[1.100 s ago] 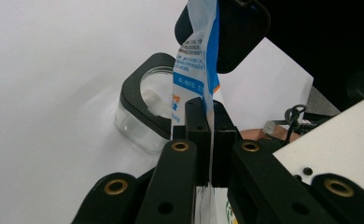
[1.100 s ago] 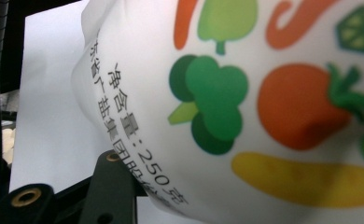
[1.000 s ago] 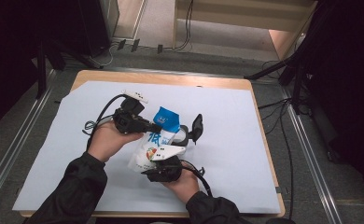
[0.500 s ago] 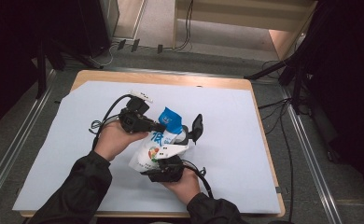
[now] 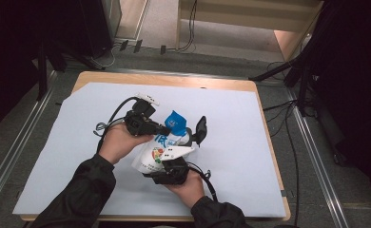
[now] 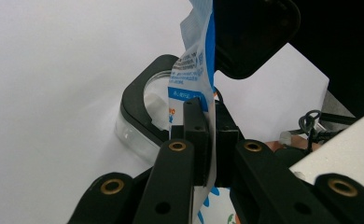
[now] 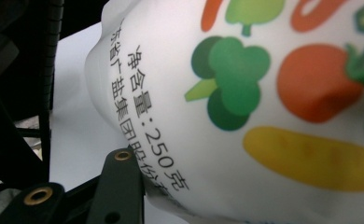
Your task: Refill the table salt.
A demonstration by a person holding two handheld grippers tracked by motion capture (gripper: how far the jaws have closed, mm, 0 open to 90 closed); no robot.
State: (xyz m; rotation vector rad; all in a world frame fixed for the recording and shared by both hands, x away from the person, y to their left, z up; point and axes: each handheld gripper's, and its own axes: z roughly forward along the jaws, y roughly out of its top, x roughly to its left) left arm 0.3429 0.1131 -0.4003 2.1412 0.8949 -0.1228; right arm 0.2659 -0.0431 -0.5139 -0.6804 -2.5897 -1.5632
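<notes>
Currently: white printed plastic pouch with blue top (image 5: 162,149), long axis upright-tilted between both tongs. Left tongs (image 6: 207,135) clamped on its top edge; right tongs (image 5: 174,166), just closing, hug its body from below.

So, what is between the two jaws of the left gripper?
In the left gripper view, the thin top edge of the white and blue bag stands pinched between the jaws of the left gripper, with nothing else there.

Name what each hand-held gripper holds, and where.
Left hand-held gripper pinches the bag at its thin blue top edge; right hand-held gripper clasps its printed body.
</notes>
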